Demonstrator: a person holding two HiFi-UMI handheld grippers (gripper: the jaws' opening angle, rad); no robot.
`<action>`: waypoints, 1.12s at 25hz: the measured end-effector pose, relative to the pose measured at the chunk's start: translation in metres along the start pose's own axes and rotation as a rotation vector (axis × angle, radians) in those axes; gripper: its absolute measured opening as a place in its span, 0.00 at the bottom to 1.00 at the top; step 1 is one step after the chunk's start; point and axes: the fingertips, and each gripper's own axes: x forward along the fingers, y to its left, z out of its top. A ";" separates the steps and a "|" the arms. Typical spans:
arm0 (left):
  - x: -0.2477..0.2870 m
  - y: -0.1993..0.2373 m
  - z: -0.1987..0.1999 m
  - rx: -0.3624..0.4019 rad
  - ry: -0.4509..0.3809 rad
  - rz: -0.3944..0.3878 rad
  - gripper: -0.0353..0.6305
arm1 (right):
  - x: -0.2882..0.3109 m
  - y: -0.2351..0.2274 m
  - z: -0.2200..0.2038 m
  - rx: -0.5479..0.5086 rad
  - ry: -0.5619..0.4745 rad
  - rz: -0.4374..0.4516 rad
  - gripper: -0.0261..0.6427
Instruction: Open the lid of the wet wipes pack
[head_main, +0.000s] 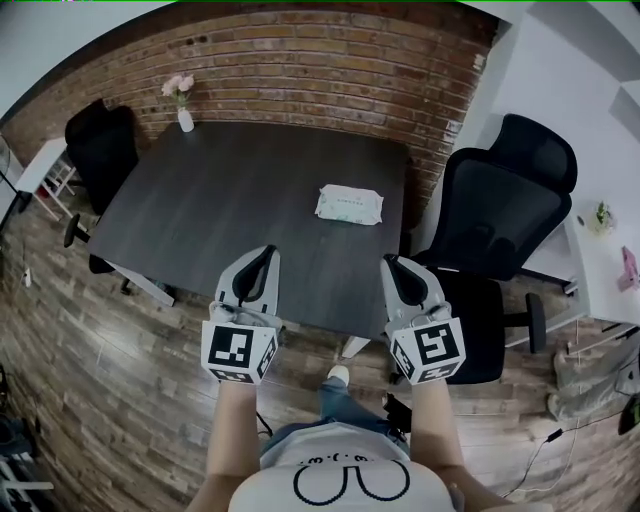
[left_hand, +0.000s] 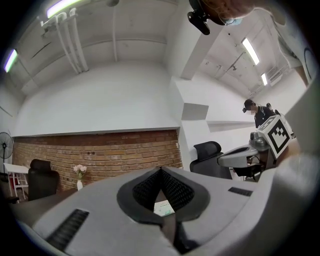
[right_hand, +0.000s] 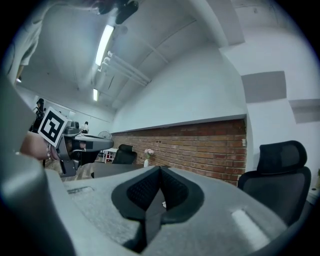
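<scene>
A white wet wipes pack (head_main: 349, 204) lies flat on the dark table (head_main: 230, 210), toward its right side, with the lid down. My left gripper (head_main: 268, 252) and right gripper (head_main: 389, 262) hover side by side at the table's near edge, well short of the pack, both pointing at it. Each has its jaws together and nothing between them. In the left gripper view a sliver of the pack (left_hand: 165, 207) shows through the gap below the closed jaws of my left gripper (left_hand: 161, 172). The right gripper view shows my right gripper (right_hand: 160, 171) with its tips meeting.
A small white vase with pink flowers (head_main: 183, 104) stands at the table's far left corner. A black office chair (head_main: 505, 215) sits close to the table's right side, another black chair (head_main: 100, 150) at the far left. A brick wall runs behind the table.
</scene>
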 end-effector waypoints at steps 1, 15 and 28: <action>0.015 0.005 -0.003 -0.003 0.002 0.001 0.05 | 0.013 -0.008 -0.002 -0.002 0.003 0.003 0.04; 0.161 0.044 -0.048 -0.059 0.045 -0.035 0.05 | 0.123 -0.099 -0.037 0.003 0.076 -0.019 0.04; 0.249 0.084 -0.083 -0.088 0.093 -0.126 0.05 | 0.200 -0.125 -0.077 0.019 0.195 -0.058 0.04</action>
